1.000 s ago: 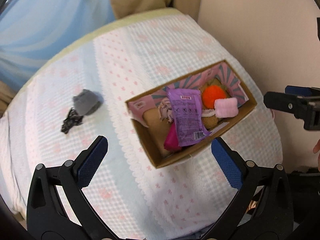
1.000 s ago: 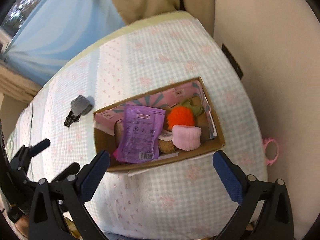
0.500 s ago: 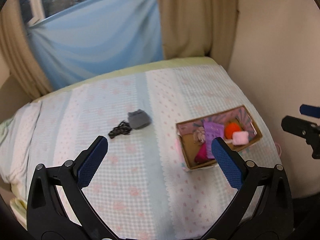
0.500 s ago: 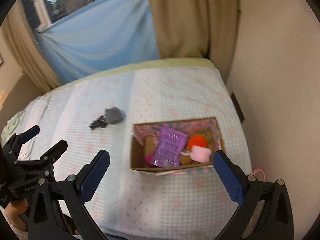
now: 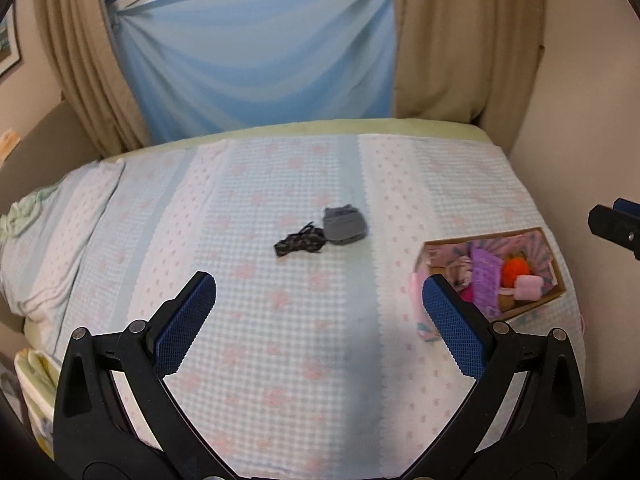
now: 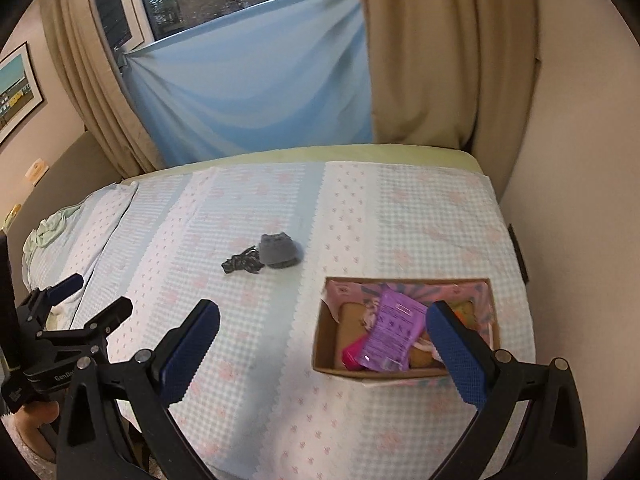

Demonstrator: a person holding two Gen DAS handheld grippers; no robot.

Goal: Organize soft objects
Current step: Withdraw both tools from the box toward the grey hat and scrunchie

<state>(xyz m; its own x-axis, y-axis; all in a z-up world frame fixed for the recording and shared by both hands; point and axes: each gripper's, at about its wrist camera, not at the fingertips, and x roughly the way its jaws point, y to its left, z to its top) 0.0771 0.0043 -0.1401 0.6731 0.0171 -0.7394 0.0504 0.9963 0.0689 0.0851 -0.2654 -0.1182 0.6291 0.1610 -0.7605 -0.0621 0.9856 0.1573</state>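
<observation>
A cardboard box (image 6: pixel 320 346) sits on the right side of the bed (image 6: pixel 248 344). Inside lie a purple packet (image 6: pixel 394 332), an orange pompom (image 5: pixel 515 273), a pale pink soft piece (image 5: pixel 529 292) and other soft things. On the blanket, left of the box, a grey plush (image 6: pixel 278 250) lies beside a tangle of black cord (image 6: pixel 242 265). My right gripper (image 6: pixel 323 309) is open and holds nothing, well back from the box. Further left, my left gripper (image 5: pixel 318 284) is also open with nothing in it. The box (image 5: pixel 532 306) is partly behind its right finger.
A beige wall runs close along the bed's right side. Beyond the far edge hang beige curtains (image 6: pixel 420 60) and a blue sheet (image 6: pixel 256 92) over the window. A crumpled green cloth (image 6: pixel 48 228) lies at the left end of the bed.
Both grippers have pulled back and tilted up from right above the box, so the whole bed and window now show. Both stay open. The objects have not moved.
</observation>
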